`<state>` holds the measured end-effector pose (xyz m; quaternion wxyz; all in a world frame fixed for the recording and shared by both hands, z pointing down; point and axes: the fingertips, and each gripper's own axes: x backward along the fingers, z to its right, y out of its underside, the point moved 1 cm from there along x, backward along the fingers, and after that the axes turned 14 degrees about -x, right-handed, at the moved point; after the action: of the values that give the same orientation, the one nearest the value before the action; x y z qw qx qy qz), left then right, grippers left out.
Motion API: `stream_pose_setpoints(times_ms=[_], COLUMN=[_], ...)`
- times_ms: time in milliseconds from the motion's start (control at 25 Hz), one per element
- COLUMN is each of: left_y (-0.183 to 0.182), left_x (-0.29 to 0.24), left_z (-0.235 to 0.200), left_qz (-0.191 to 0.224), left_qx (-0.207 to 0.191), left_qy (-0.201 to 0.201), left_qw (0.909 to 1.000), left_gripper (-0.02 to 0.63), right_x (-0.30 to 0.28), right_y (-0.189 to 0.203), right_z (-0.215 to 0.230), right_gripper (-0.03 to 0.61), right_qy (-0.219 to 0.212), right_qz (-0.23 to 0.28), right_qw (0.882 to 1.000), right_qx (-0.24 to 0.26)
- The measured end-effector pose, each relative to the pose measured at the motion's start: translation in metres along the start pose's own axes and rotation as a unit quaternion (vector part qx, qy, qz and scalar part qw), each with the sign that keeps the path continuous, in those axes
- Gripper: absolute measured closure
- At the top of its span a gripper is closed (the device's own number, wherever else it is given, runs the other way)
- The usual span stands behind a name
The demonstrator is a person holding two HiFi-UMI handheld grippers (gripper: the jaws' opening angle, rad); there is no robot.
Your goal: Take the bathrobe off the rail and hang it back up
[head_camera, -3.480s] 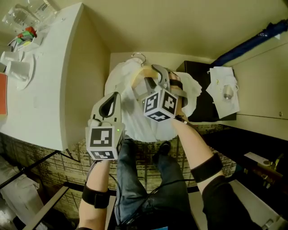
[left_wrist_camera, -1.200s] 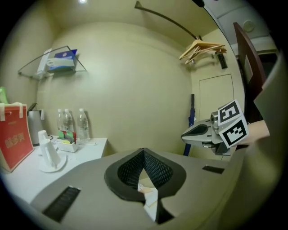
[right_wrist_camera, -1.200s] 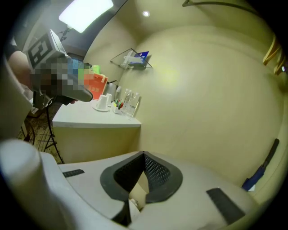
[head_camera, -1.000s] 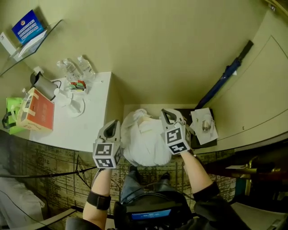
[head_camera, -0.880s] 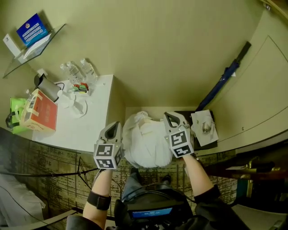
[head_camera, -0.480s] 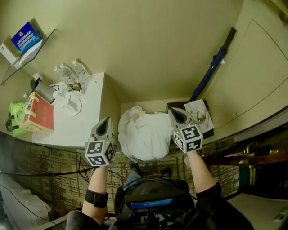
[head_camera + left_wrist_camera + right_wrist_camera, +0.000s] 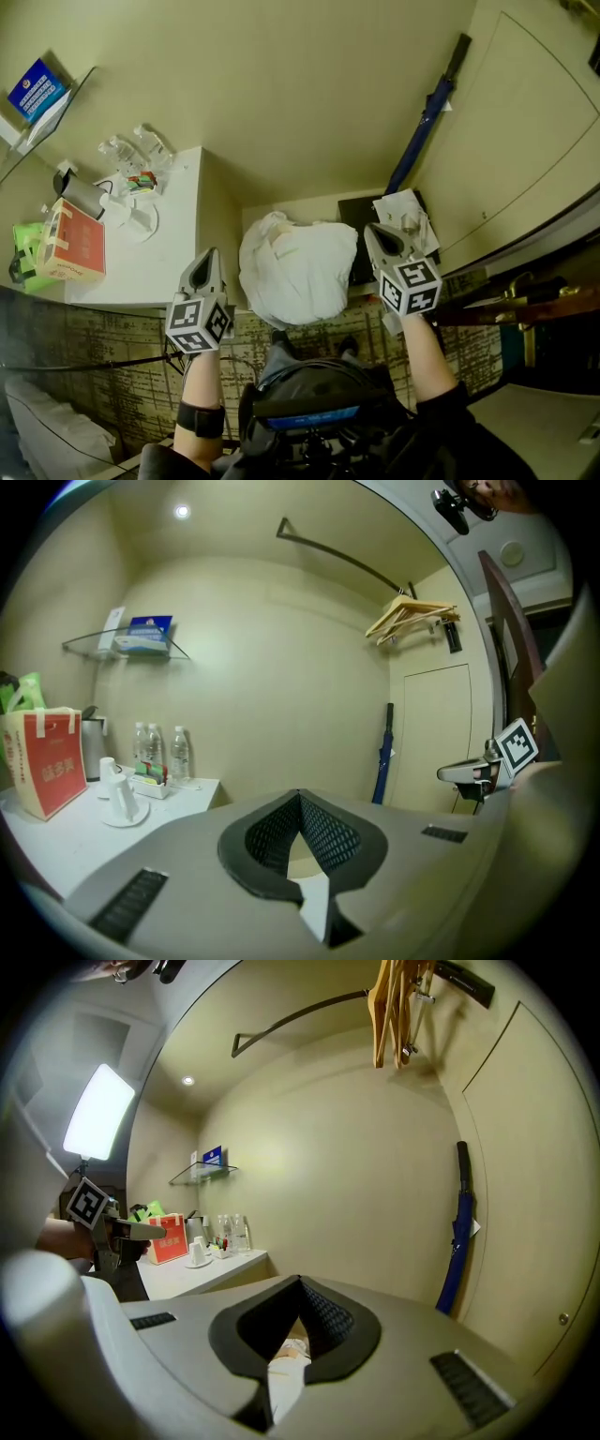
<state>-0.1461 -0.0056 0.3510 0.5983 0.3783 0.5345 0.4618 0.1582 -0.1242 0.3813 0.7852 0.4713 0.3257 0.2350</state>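
Both grippers have drawn apart from the bathrobe (image 7: 295, 267) since the earlier head view, where the right one reached in over it at a wooden hanger. Now the left gripper (image 7: 207, 261) is just left of the robe and the right gripper (image 7: 376, 236) just right of it, neither touching the cloth.

The robe lies in a white, rounded heap low at the foot of the wall, between the white counter (image 7: 169, 272) on its left and a black box (image 7: 354, 220) on its right. Whether it rests on the floor or on a low ledge cannot be told. A sheet of paper (image 7: 401, 214) lies on the box, beside the right gripper's tip.

In the left gripper view the two jaws are pressed together at their tips and hold nothing. In the right gripper view the jaws meet the same way, also empty – a strip of white cloth shows below them through the gap behind the tips.

High in both gripper views runs the rail (image 7: 342, 555), with wooden hangers (image 7: 412, 619) at its right end, well above the robe. A blue umbrella (image 7: 427, 117) leans in the corner to the right. On the counter stand water bottles (image 7: 124, 150), cups and a red bag (image 7: 70, 246).
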Motion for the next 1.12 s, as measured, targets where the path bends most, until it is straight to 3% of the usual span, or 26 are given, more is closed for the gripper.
stream_pose_setpoints(times_ms=[160, 400, 680, 1120], left_y=[0.003, 0.001, 0.008, 0.028], left_x=[0.002, 0.010, 0.012, -0.009], left_z=[0.002, 0.006, 0.004, 0.009], left_qz=[0.000, 0.005, 0.003, -0.026], left_qx=[0.022, -0.006, -0.005, -0.008], left_qy=[0.002, 0.001, -0.013, 0.021], left_qw=[0.9998, 1.0000, 0.9999, 0.9994], left_gripper=[0.613, 0.614, 0.614, 0.601], right_x=[0.005, 0.006, 0.004, -0.007], right_y=[0.010, 0.016, 0.026, 0.044], right_z=[0.003, 0.003, 0.000, -0.002], right_gripper=[0.555, 0.555, 0.555, 0.555], right_qy=[0.005, 0.003, -0.003, 0.010], right_qz=[-0.009, -0.017, -0.029, -0.045], right_qw=[1.000, 1.000, 1.000, 0.999], right_qx=[0.000, 0.004, 0.004, 0.004])
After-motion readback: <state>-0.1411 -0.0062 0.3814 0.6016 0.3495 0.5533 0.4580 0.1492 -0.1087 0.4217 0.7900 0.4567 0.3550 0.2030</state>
